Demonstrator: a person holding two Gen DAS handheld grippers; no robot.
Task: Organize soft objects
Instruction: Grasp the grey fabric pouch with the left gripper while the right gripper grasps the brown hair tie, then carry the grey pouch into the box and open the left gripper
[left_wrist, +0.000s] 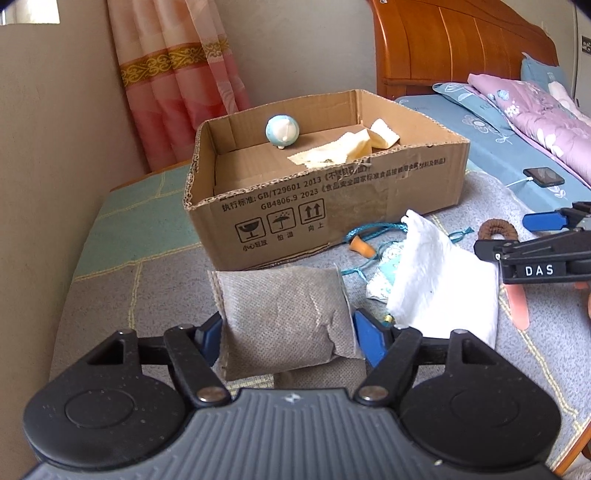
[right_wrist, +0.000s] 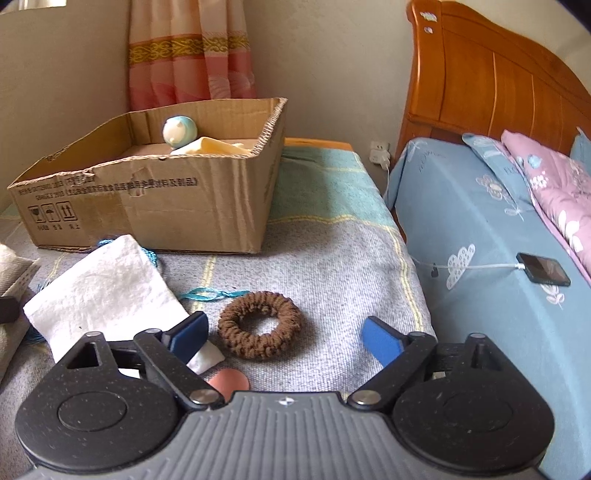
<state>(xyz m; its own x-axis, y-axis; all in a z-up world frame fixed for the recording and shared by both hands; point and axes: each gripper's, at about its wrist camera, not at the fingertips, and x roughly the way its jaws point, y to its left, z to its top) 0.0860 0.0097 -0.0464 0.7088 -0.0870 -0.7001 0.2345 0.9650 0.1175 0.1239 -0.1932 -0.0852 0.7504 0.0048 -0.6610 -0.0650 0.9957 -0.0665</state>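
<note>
My left gripper (left_wrist: 286, 334) clenches a grey fabric pouch (left_wrist: 284, 317), lifted just before the cardboard box (left_wrist: 332, 206) so I can drop it in. My right gripper (right_wrist: 286, 338) hangs released over the brown scrunchie (right_wrist: 259, 325), ready to pinch it.

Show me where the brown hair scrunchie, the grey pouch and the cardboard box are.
brown hair scrunchie (right_wrist: 259, 326): right wrist view, on its left ring part.
grey pouch (left_wrist: 284, 314): left wrist view, middle of its front face.
cardboard box (left_wrist: 332, 206): left wrist view, on its printed front wall.

Phone (right_wrist: 543, 274) charging on bed (right_wrist: 480, 229); curtain (right_wrist: 192, 51) behind.
</note>
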